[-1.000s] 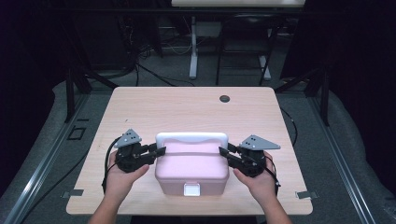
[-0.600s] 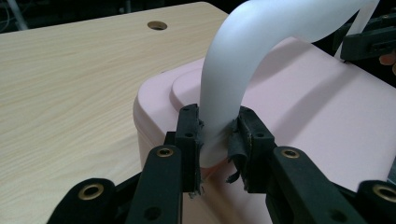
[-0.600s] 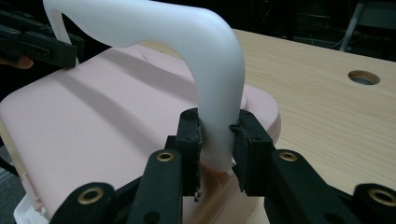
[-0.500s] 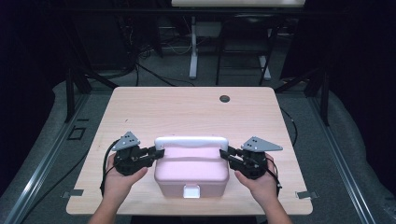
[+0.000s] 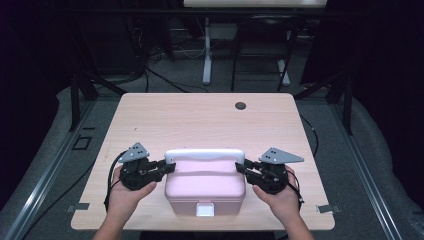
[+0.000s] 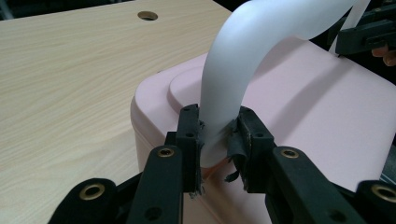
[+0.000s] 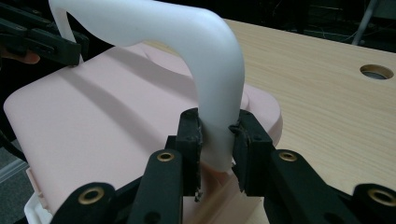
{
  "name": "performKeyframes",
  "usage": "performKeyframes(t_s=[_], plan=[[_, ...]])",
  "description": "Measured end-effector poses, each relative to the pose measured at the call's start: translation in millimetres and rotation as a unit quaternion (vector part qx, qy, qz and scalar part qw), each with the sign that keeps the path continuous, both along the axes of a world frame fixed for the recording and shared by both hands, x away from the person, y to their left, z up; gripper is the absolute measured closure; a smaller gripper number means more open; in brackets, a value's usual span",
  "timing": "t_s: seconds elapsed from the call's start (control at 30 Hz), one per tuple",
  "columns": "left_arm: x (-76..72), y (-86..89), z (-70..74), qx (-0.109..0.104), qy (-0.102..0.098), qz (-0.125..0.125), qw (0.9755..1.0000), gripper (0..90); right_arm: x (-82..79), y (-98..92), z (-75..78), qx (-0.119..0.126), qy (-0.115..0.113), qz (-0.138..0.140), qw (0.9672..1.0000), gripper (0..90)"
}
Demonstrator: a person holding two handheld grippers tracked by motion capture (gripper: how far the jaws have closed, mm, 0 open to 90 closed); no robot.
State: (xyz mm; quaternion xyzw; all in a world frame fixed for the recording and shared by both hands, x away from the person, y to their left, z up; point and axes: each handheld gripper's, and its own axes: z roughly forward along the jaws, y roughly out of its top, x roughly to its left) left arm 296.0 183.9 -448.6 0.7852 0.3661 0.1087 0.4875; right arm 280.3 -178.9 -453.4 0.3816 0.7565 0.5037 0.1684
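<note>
My left gripper [image 6: 215, 140] pinches the left foot of the white handle [image 5: 205, 155], where the handle curves down to the box; its jaws have just been closing, and both pads now press the plastic between them. My right gripper [image 7: 215, 140] clamps the opposite foot of the same handle in the same manner, pads tight on either side. In the high view, the left gripper [image 5: 167, 167] and right gripper [image 5: 241, 167] face each other across the lid, each carried in one of my hands. The handle stands upright over the pink box [image 5: 205, 187]. The box rests on the wooden table [image 5: 200, 120] near its front edge, its white latch [image 5: 204, 210] facing me. A round hole [image 5: 240, 105] sits at the far side of the table, well apart from the box.
</note>
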Motion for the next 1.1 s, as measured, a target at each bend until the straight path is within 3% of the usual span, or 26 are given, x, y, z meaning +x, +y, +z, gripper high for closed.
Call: performKeyframes(t_s=[0.67, 1.1], plan=[[-1.4, 3.3, 4.8, -0.025, 0.000, -0.004, 0.9997, 72.4, -3.2, -2.3, 5.8, 0.024, -0.004, 0.001, 0.9997, 73.8], [-10.4, 12.6, 9.6, -0.018, -0.005, -0.001, 0.9998, 71.6, -0.3, -3.2, 9.8, 0.034, 0.002, 0.000, 0.9994, 73.8]])
